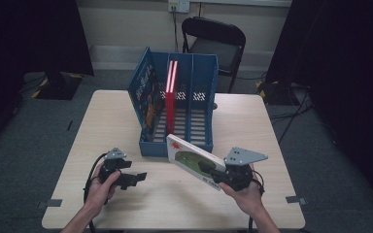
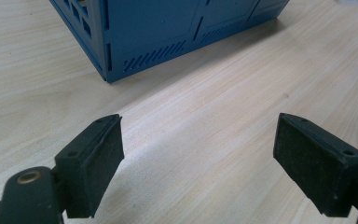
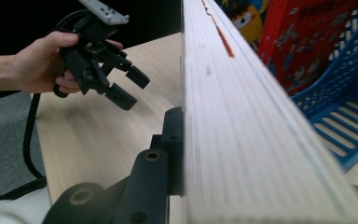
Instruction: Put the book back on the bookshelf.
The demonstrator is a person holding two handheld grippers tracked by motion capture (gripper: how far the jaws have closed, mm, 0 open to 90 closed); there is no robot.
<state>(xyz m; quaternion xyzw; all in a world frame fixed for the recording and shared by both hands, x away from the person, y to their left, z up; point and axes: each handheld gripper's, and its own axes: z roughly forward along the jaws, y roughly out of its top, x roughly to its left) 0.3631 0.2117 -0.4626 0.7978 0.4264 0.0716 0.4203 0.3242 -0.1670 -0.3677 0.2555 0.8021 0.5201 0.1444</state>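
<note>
A blue file rack stands upright at the table's middle, with a red book in one of its slots. My right gripper is shut on a thick book with a white and green cover, held tilted just off the table in front of the rack. In the right gripper view the book's pale page edge runs up the middle, and the left finger presses against it. My left gripper sits low over the table at the front left, open with nothing between its pads.
The rack's front corner lies just ahead of the left gripper. A black folding chair stands behind the table. Bare wood spreads to the rack's left and right. The left gripper shows off to the book's left.
</note>
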